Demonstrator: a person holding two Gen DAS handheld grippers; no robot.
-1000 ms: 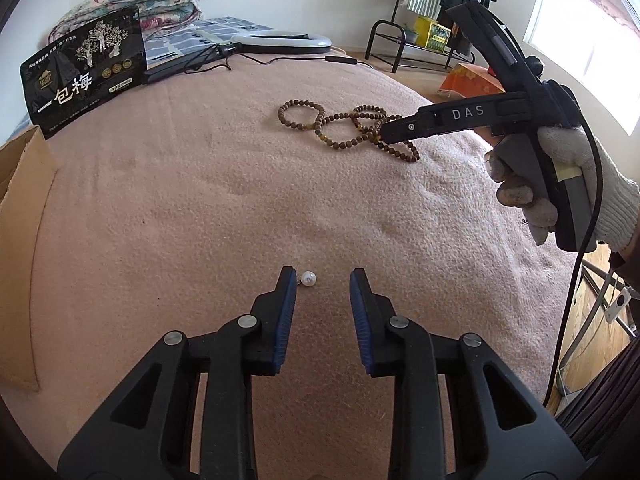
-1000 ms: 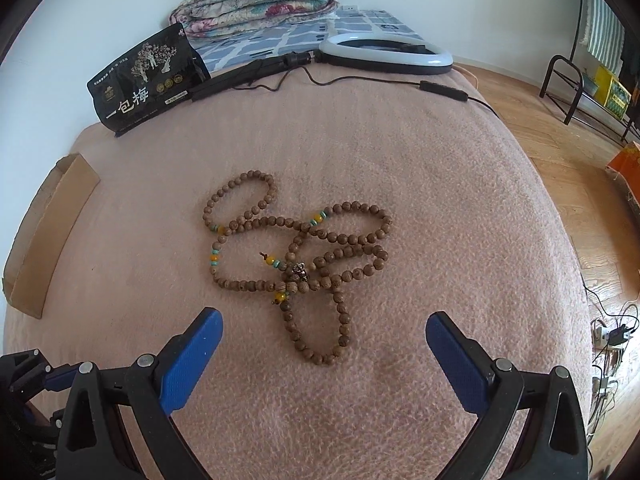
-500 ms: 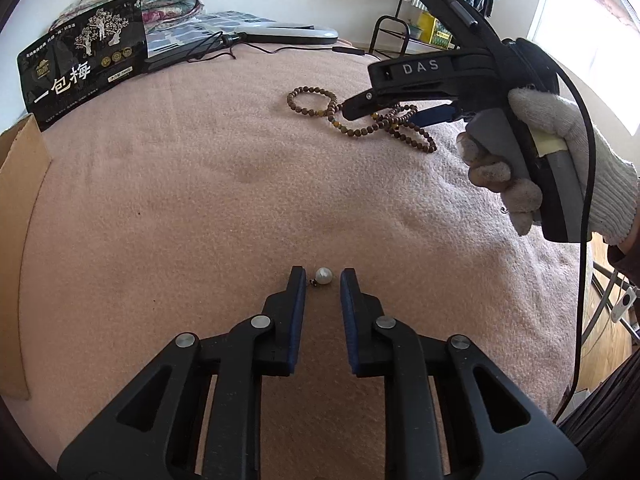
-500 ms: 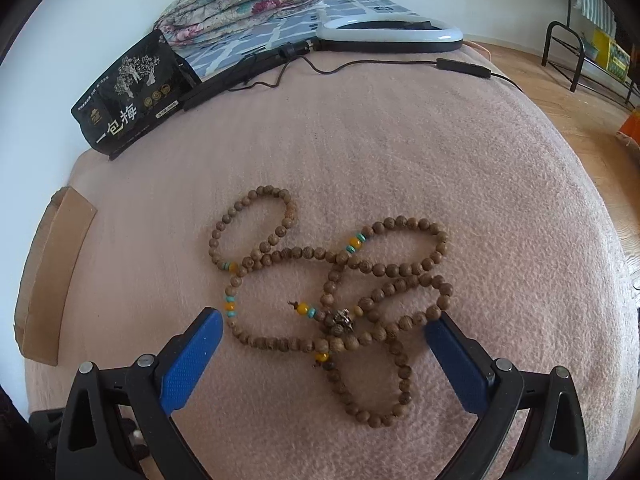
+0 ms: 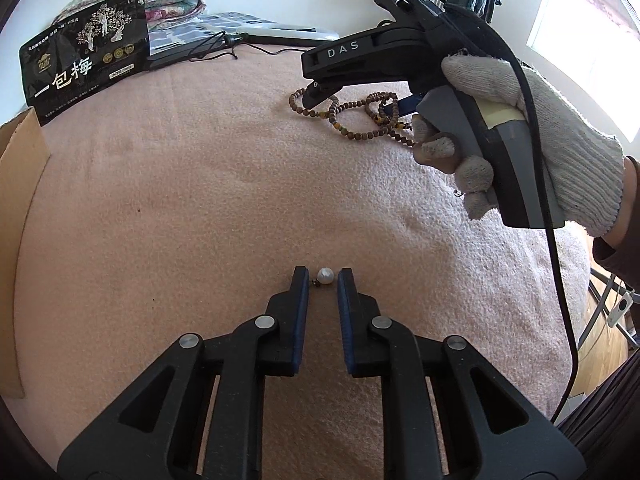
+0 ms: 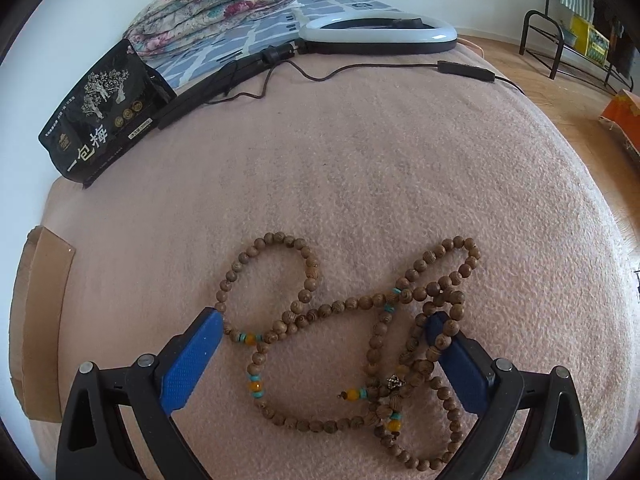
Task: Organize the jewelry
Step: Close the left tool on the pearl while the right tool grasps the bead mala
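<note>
Left wrist view: the left gripper point(image 5: 323, 280) has its jaws narrowed around a pearl point(image 5: 325, 276) at lower centre on the pink blanket point(image 5: 160, 200), small gaps either side, not gripping. Right wrist view: the right gripper point(image 6: 324, 332), jaws wide apart, straddles the bead necklace point(image 6: 352, 344) at lower centre, holding nothing.

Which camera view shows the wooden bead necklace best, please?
The right wrist view shows the wooden bead necklace best: its tangled loops fill the foreground on the pink blanket, between the wide-open fingers of the right gripper. In the left wrist view it is far, small, and partly hidden behind that gripper.
</note>
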